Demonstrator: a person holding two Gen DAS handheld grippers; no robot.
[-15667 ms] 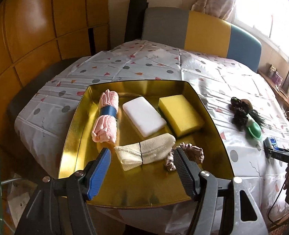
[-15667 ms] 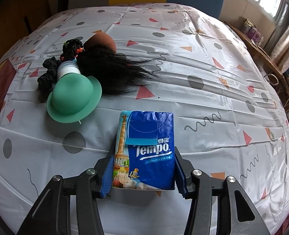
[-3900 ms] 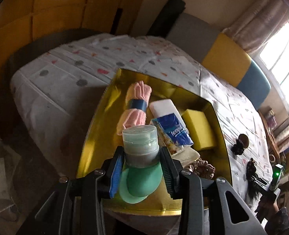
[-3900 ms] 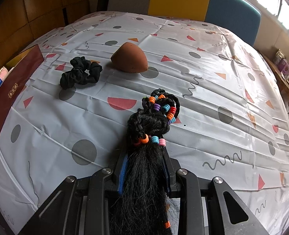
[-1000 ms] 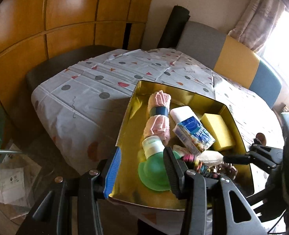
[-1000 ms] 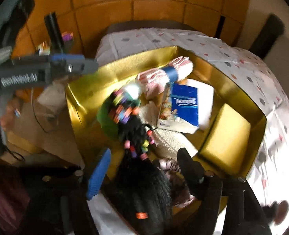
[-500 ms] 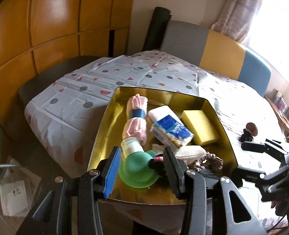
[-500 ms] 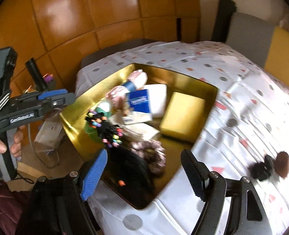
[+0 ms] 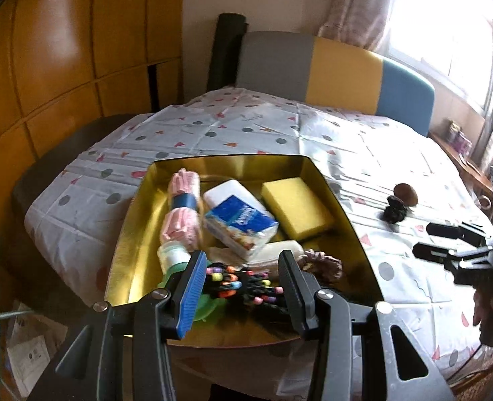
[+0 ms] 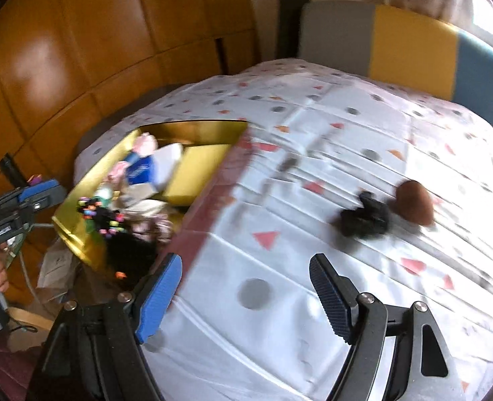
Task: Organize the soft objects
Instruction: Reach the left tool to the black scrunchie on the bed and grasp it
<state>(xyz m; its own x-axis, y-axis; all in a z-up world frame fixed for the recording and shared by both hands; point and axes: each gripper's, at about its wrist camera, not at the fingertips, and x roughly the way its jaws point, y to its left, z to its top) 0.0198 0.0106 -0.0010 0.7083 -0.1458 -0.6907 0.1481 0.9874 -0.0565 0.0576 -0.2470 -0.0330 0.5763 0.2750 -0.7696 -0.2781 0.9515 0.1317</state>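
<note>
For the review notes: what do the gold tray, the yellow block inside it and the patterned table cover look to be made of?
Gold tray: looks like foil-faced card or thin metal, since its glossy walls mirror the contents; which one is unclear. Yellow block: likely foam sponge, being matte with soft, rounded edges. Patterned table cover: seems to be thin plastic or coated cloth, with a slight sheen and sharp fold creases.

Stood draped in a spotted cloth (image 9: 363, 153), bearing a gold tray (image 9: 343, 214) at one edge and, well apart, a black scrunchie (image 10: 363, 219) touching a brown sponge (image 10: 415, 202).
</note>
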